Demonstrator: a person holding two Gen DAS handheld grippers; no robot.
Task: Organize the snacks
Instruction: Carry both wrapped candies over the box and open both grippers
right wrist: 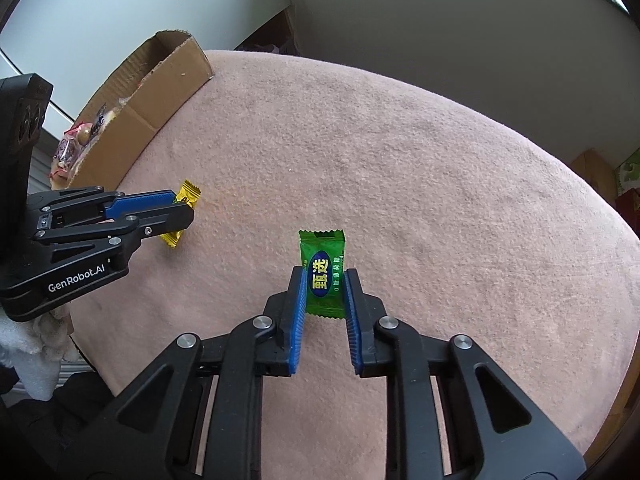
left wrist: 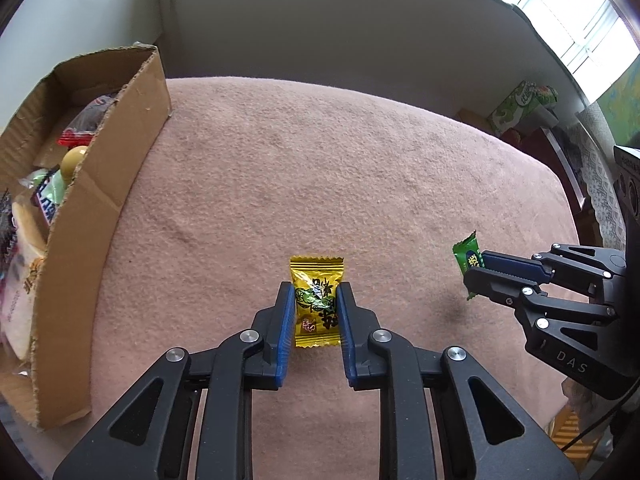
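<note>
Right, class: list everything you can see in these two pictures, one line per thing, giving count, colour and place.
yellow candy: one, yellow wrapper with green print, clamped in the left gripper above the cloth
green candy: one, green wrapper with a blue oval, clamped in the right gripper
box: one, brown cardboard, open top, at the cloth's left edge
snacks: several, mixed colours, inside the box; exact count unclear
cloth: one, pink, covering the surface
green carton: one, green and white, far right beyond the cloth
left gripper: one, black with blue pads, shut on yellow candy
right gripper: one, black with blue pads, shut on green candy
</note>
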